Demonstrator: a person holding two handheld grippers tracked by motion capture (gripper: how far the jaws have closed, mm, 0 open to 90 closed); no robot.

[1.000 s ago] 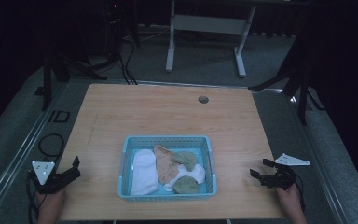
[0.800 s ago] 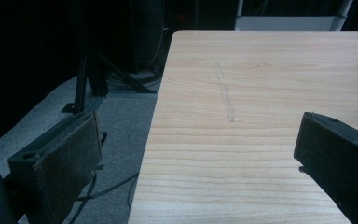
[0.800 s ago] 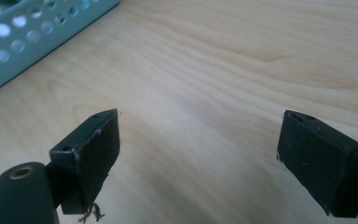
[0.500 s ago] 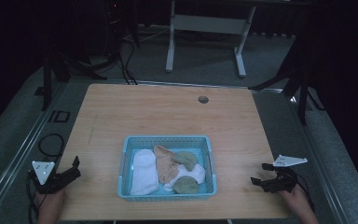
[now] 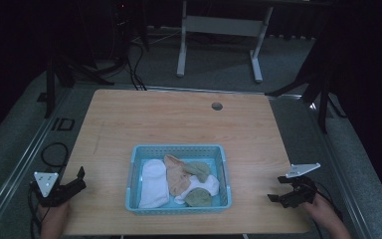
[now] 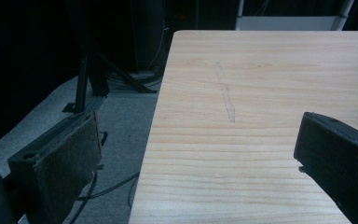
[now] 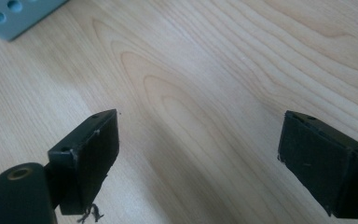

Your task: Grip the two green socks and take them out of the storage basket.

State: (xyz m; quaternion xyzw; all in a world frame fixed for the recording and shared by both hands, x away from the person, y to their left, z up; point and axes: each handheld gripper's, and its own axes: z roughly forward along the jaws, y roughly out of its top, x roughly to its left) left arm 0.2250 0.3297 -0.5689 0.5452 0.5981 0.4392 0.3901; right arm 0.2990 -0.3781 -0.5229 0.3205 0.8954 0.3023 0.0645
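A light blue plastic basket (image 5: 179,150) stands near the front middle of the wooden table (image 5: 179,119). Inside lie a white sock (image 5: 154,182), a tan sock (image 5: 176,177) and olive-green socks (image 5: 198,169). My left gripper (image 5: 79,179) rests open at the table's front left edge, well left of the basket; its jaws (image 6: 200,154) stand wide apart over the table edge. My right gripper (image 5: 277,191) is open at the front right, low over bare wood, jaws (image 7: 198,158) spread wide with nothing between them. A corner of the basket (image 7: 14,16) shows at the upper left.
A round cable hole (image 5: 217,106) sits near the table's far edge. Grey carpet (image 5: 25,149) and black cables (image 5: 54,154) lie left of the table. A white desk frame (image 5: 219,30) and dark stands rise beyond the far edge.
My right gripper has drifted slightly right and toward the front edge. The left gripper and the basket have stayed put.
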